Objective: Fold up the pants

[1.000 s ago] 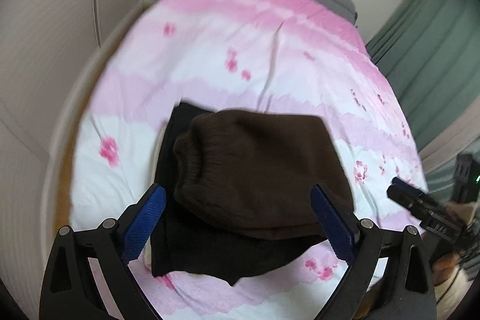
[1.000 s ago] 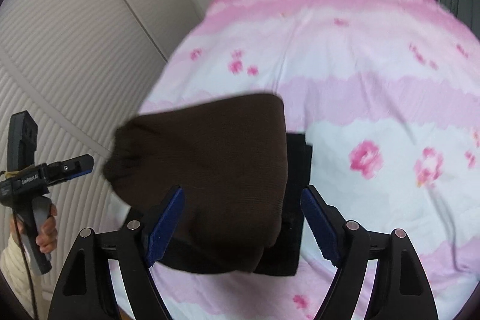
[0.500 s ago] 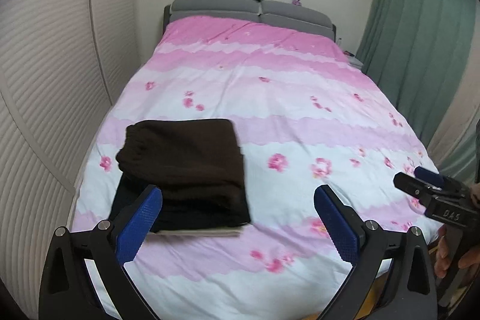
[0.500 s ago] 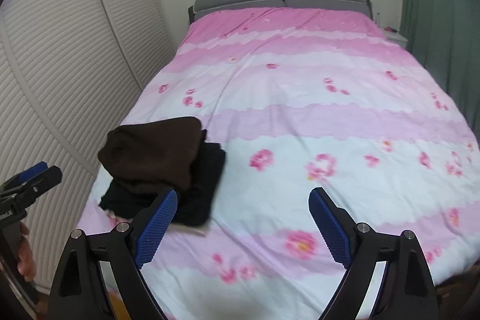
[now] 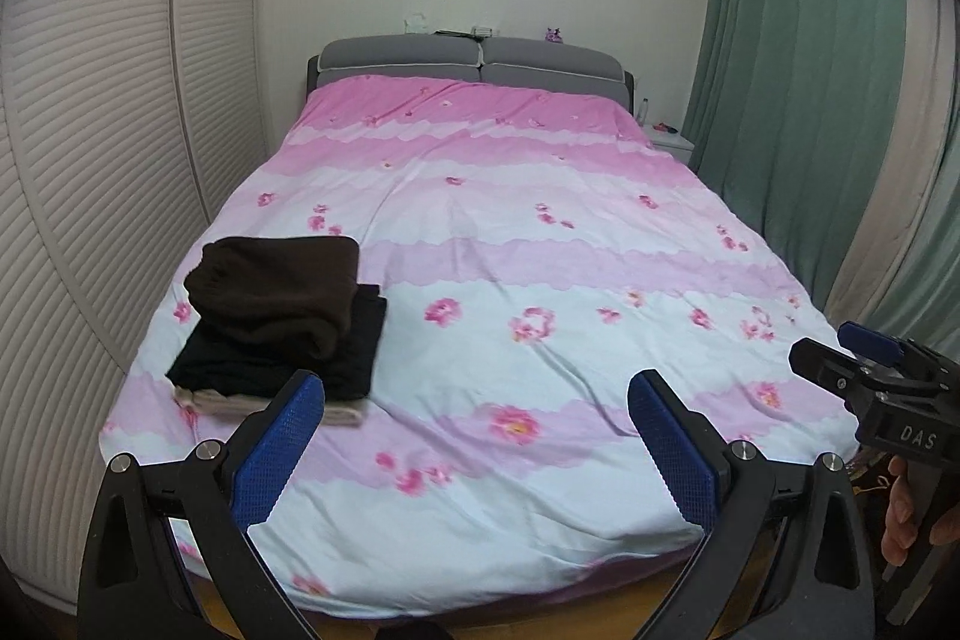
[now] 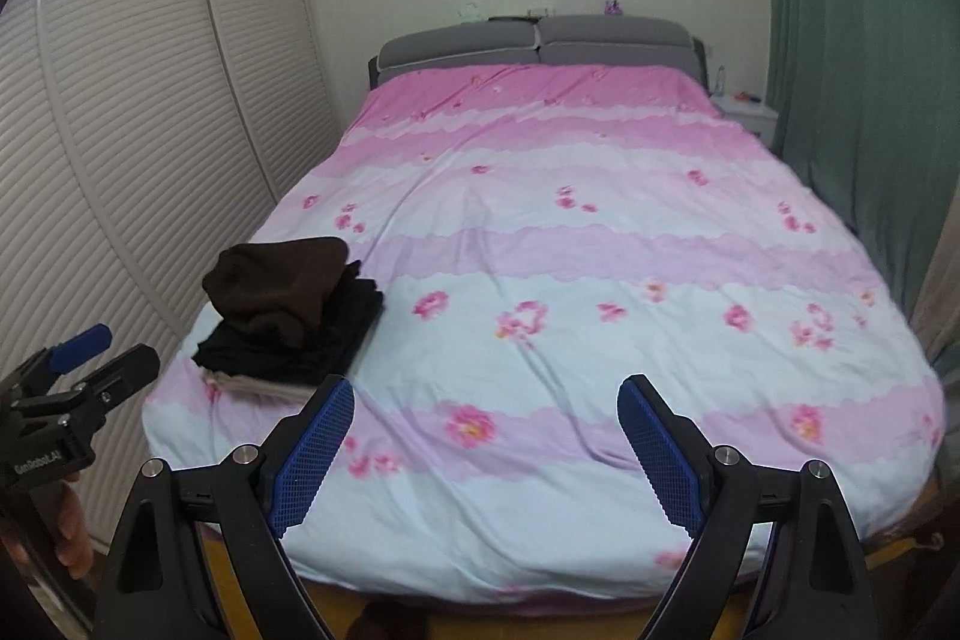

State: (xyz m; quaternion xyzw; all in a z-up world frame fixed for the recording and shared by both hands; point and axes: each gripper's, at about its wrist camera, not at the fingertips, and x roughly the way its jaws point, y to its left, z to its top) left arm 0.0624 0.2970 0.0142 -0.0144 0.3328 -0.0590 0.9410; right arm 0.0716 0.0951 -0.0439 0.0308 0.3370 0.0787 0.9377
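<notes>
Nearest the lens in the left wrist view, the left gripper [image 5: 474, 436] has its blue-padded fingers [image 5: 279, 451] spread wide with nothing between them, held off the foot of the bed; in the right wrist view the right gripper [image 6: 485, 436] stands the same way, jaws wide apart and empty, above the near edge of the pink floral bedspread [image 6: 570, 280]. Each camera catches the other tool at its margin, the right one at the far right of the left view and the left one at the lower left of the right view, each gripped by a bare hand [image 5: 900, 514]. Just beyond the left finger lies a stack of folded clothes near the bedspread's left edge: the brown pants [image 5: 276, 292], folded into a thick block, sit on top of a folded black garment [image 5: 354, 358], which in turn rests on a beige folded piece [image 5: 240, 403] whose edge shows underneath. Neither tool touches the stack. The remaining bedspread stretches away, mildly wrinkled. To the left runs a white louvred wardrobe [image 5: 90, 160], to the right green curtains [image 5: 798, 70], and at the far end a grey padded headboard [image 5: 468, 61] against the wall, with a small white nightstand [image 5: 672, 141] beside it
</notes>
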